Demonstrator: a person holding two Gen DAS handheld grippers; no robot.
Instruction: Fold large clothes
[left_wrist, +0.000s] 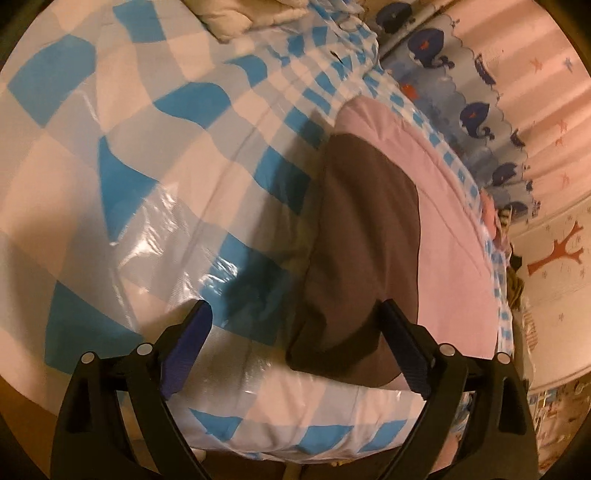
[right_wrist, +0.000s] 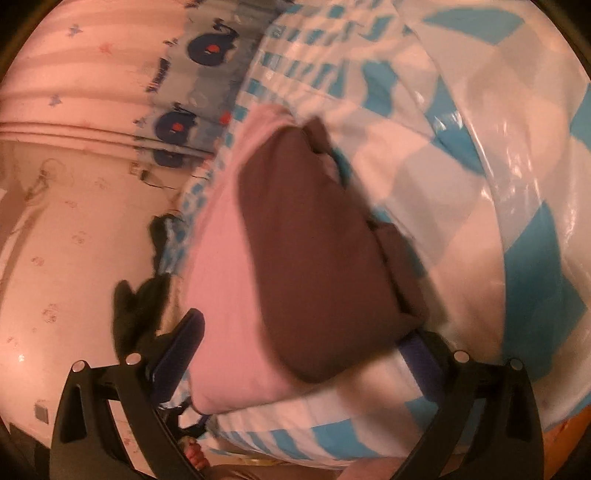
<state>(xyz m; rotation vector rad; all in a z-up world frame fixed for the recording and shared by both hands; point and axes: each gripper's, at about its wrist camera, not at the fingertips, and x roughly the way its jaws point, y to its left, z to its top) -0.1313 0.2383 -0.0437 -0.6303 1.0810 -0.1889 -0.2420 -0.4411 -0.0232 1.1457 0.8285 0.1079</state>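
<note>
- We saw the folded dark brown fabric garment (left_wrist: 362, 240) (right_wrist: 314, 251) lying on a pink cloth (left_wrist: 443, 229) on the blue-and-white checked bed (left_wrist: 147, 147).
- Our left tongs (left_wrist: 295, 332) and right tongs (right_wrist: 306, 343) both stood spread, holding nothing.

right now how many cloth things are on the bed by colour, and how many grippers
brown garment: 1
pink cloth lying under it: 1
blue and white checked cover on the bed: 1
left gripper and right gripper, both open: 2
total: 5
</note>
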